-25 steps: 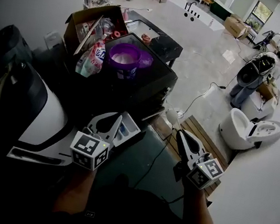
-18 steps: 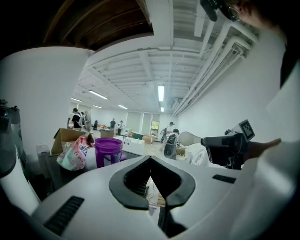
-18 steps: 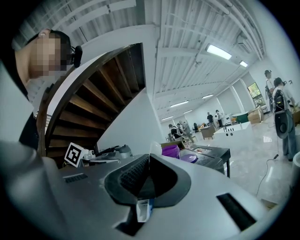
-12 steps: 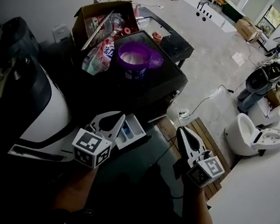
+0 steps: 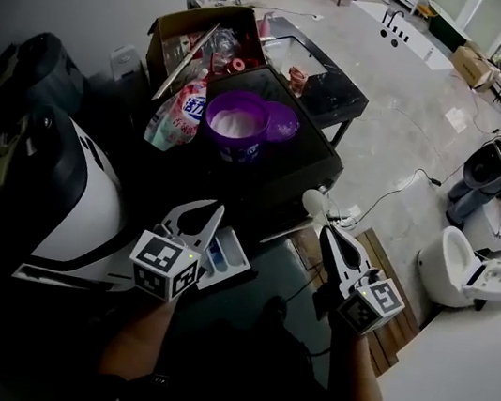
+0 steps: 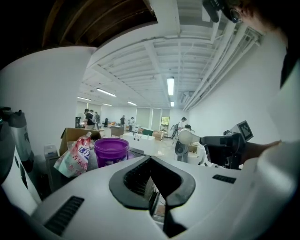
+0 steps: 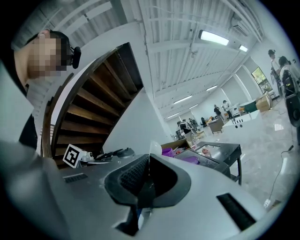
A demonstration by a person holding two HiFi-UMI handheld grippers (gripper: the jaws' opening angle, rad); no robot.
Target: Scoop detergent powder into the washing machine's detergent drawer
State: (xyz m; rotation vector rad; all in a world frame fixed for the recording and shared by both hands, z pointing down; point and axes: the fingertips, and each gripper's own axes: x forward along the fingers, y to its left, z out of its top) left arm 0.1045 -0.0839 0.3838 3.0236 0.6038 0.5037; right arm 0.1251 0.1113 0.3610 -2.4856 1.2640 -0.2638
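A purple tub of white detergent powder [image 5: 237, 124] stands open on the black table [image 5: 318, 163], its lid [image 5: 283, 122] beside it. The washing machine's detergent drawer [image 5: 233, 259] is pulled out from the white machine [image 5: 79, 204]. My left gripper [image 5: 216, 210] hovers just over the drawer, jaws shut with nothing in them. To the right of the drawer, my right gripper [image 5: 326, 231] is shut on the handle of a white scoop [image 5: 315, 203], whose bowl points toward the table. The left gripper view shows the tub [image 6: 111, 151] and the scoop [image 6: 186, 137].
A detergent pouch [image 5: 178, 111] leans on an open cardboard box [image 5: 178, 35] behind the tub. A wooden pallet [image 5: 382, 265], a floor cable [image 5: 394, 192] and a white toilet [image 5: 472, 270] lie to the right. People stand far right.
The head view has shifted, so the table and tub sit a little further right in the picture. Both grippers keep nearly the same places. The scoop stays in the right gripper.
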